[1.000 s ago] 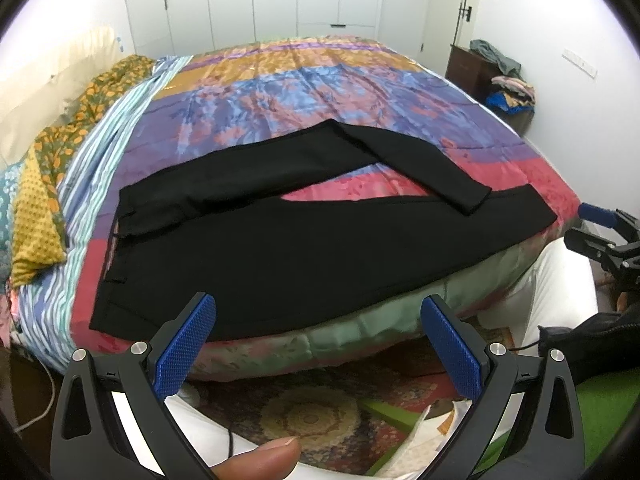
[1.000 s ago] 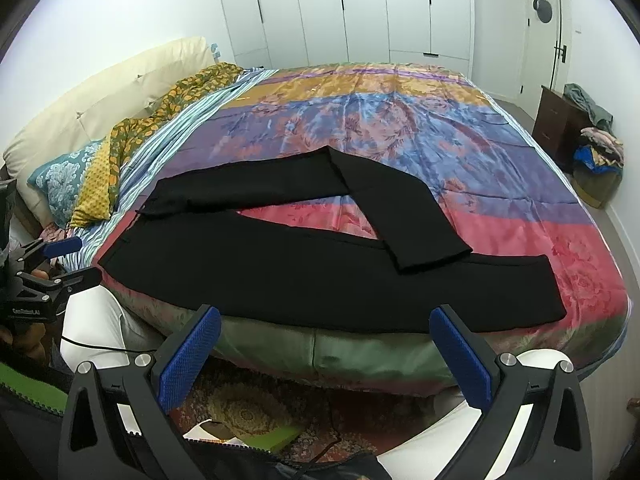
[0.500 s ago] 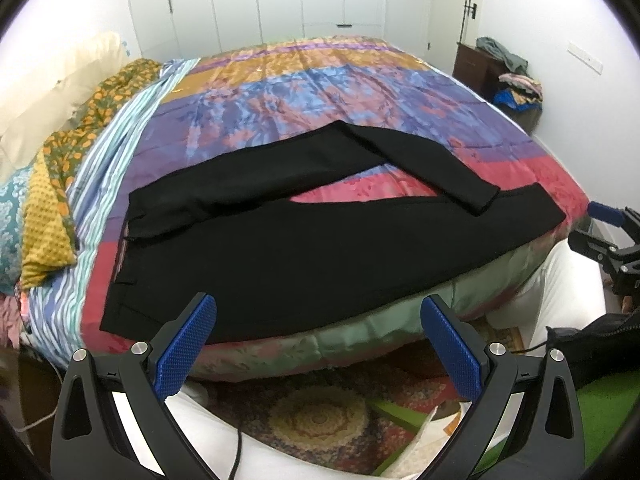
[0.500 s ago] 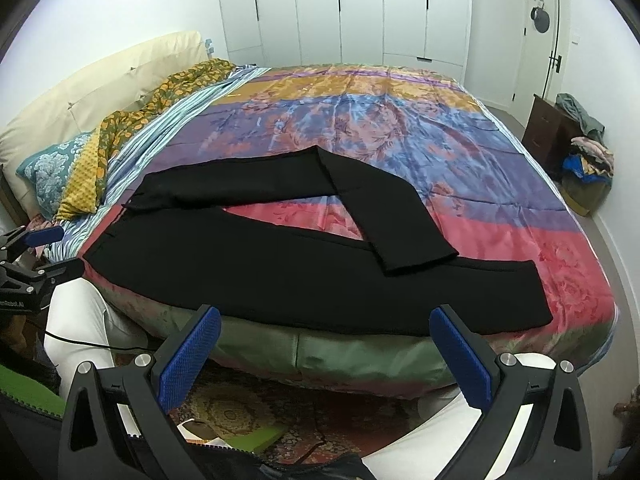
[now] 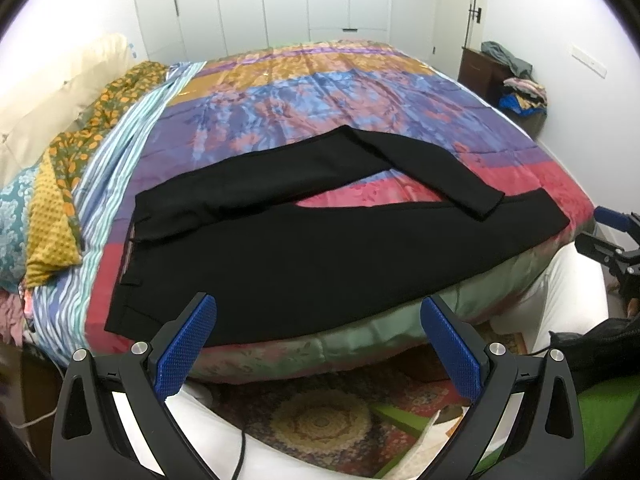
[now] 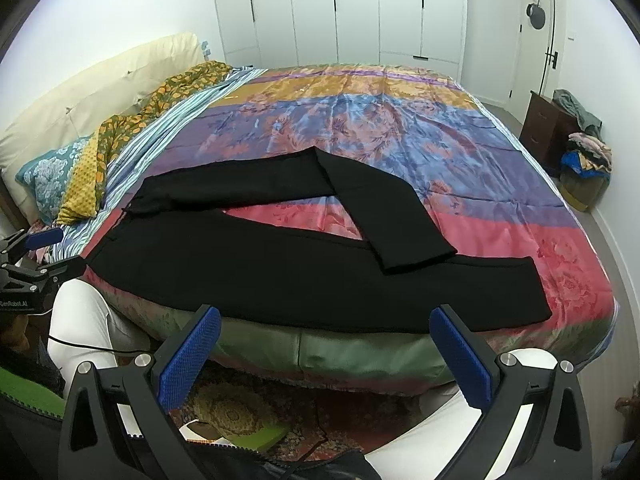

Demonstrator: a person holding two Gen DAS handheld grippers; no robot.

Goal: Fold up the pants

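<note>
The pants [image 5: 320, 256] were laid out flat on the bed [image 5: 320, 92], black against that loud striped bedspread, running along the near edge with the waistband [image 5: 128, 256] toward the pillow end. The near leg [image 6: 320, 280] was straight all the way out to its hem. The far leg [image 6: 384, 216] wasn't: it went out partway, then doubled back at an angle so its hem end sat on top of the near leg.

Both tools were wide apart and gripping nothing. The left tool [image 5: 318, 344] hung off the bed edge in front of the waist half, and the right tool [image 6: 324, 354] hung off the edge in front of the leg half, neither one touching cloth.

If I were doing this step, I'd say the kinked far leg needed sorting first. My take: pinch that loose hem with the right tool, swing it out straight, then bring the whole far leg over onto the near one so the seams line up. Left tool pins the waistband while that happens, because that slick-looking bedspread would probably let the fabric slide. Grab only one layer at the hem, since it lay right on the other leg and it'd be easy to catch both.
</note>
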